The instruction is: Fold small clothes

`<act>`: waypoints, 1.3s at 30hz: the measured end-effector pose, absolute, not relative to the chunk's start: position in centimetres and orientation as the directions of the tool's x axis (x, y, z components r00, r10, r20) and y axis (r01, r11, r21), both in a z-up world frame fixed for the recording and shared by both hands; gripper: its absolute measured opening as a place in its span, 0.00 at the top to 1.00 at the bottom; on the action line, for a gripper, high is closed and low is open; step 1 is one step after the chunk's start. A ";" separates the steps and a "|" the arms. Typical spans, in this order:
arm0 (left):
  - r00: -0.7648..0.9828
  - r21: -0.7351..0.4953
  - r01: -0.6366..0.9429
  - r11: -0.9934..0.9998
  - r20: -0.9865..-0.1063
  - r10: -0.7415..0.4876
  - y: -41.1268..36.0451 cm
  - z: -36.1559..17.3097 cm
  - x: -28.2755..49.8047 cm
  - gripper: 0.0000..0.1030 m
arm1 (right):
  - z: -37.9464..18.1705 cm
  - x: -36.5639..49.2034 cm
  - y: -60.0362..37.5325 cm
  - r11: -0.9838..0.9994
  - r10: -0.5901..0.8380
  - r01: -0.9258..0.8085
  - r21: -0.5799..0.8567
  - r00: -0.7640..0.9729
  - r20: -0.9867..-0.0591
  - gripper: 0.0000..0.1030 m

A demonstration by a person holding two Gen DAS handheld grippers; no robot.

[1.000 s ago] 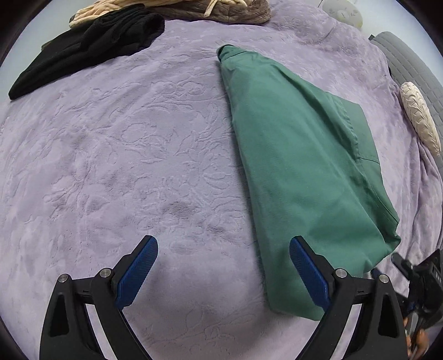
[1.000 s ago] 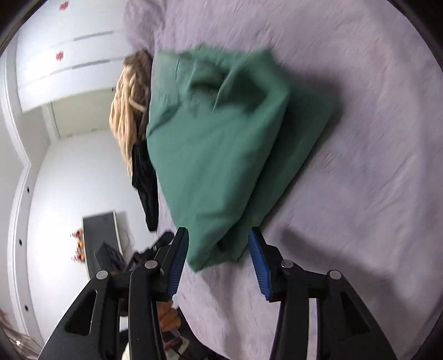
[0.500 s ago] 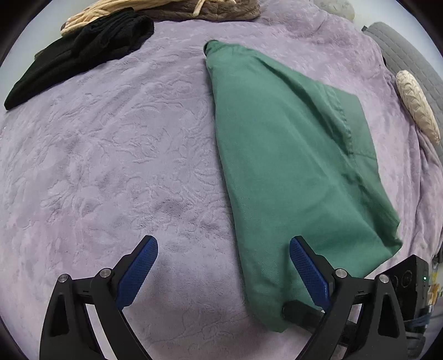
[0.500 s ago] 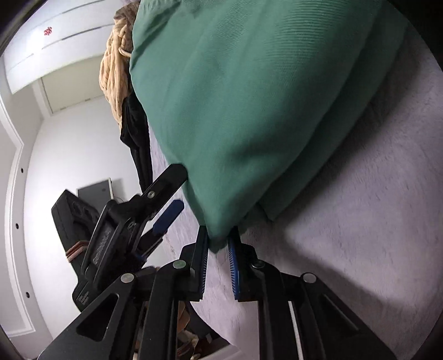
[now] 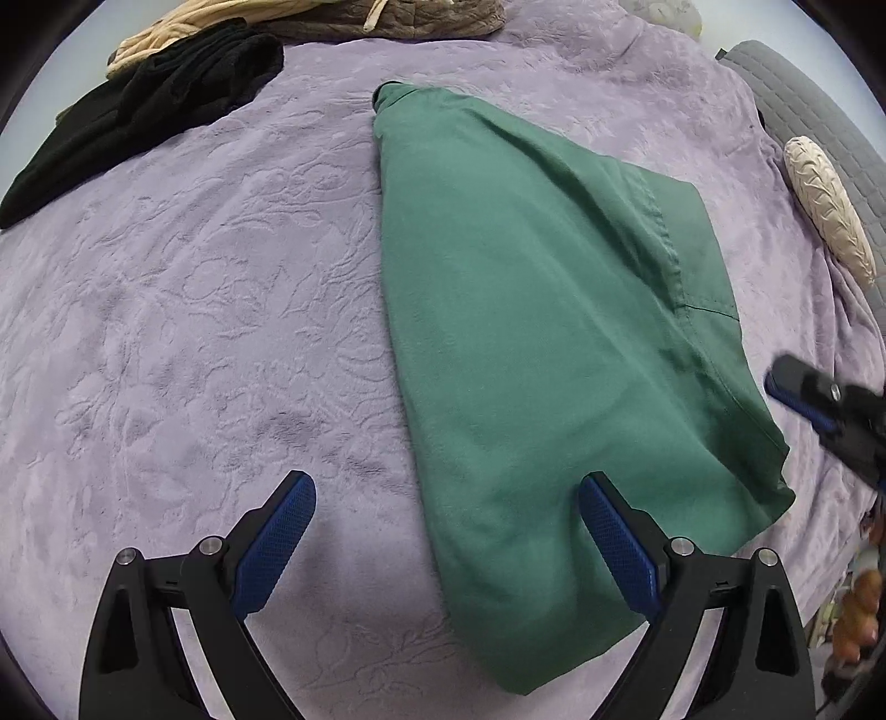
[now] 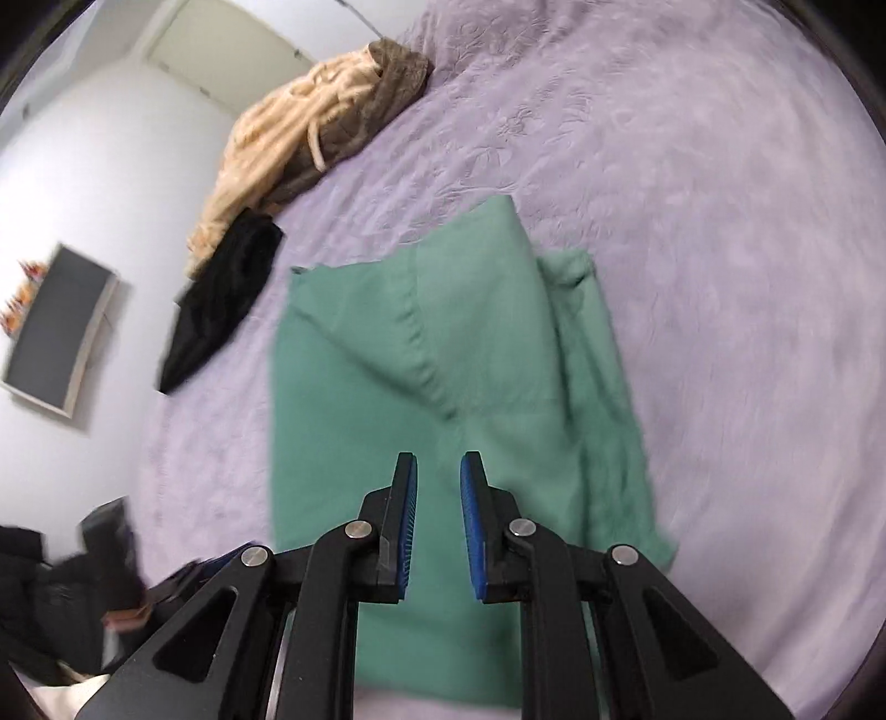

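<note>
A green garment (image 5: 542, 332) lies folded lengthwise on the purple bedspread (image 5: 194, 332), narrow end far, wide end near. My left gripper (image 5: 447, 487) hangs open and wide over its near end. One of its fingers is above the cloth and the other above bare bedspread. My right gripper (image 6: 438, 459) hovers over the green garment (image 6: 354, 432) with its jaws nearly together, and I see no cloth pinched in the narrow gap. In the left wrist view the right gripper (image 5: 803, 396) shows blurred beside the garment's right edge.
A black garment (image 5: 144, 116) and a beige-brown pile (image 5: 332, 16) lie at the bed's far edge. A cream pillow (image 5: 828, 210) and a grey quilted cushion (image 5: 808, 111) sit at the right. A dark screen (image 6: 55, 327) hangs on the wall. A hand (image 5: 858, 609) shows at the lower right.
The right gripper narrowed onto the garment's near corner, then came off it, rose and rolled to look down on the cloth. The garment stayed flat. The left gripper drifted slightly toward it.
</note>
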State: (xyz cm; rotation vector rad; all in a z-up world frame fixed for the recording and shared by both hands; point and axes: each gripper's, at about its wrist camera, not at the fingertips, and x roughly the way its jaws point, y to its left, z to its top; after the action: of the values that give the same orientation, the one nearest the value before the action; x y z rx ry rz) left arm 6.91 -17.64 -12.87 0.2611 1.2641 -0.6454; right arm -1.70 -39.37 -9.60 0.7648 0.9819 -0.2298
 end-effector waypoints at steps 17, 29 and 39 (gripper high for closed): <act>0.111 -0.126 0.620 0.775 -0.963 -0.246 -17.5 -15.6 3.3 0.01 | -12.8 -2.8 -43.8 0.722 0.158 0.556 0.410 0.445 -0.882 0.88; 0.175 -0.080 0.573 0.815 -0.960 -0.217 -16.2 -12.9 4.2 0.01 | -9.5 -8.4 -38.0 0.823 0.093 0.479 0.304 0.414 -0.906 0.80; 0.164 -0.070 0.553 0.830 -0.968 -0.191 -15.9 -13.6 3.9 0.01 | -18.1 -14.2 -43.6 0.357 0.312 0.699 0.619 0.536 -0.785 0.91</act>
State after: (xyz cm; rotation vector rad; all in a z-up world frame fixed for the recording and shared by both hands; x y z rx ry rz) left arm 3.91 -15.86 -13.56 0.3316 1.3051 -0.5448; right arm -14.19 -43.55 -18.08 1.2315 1.0327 -0.3181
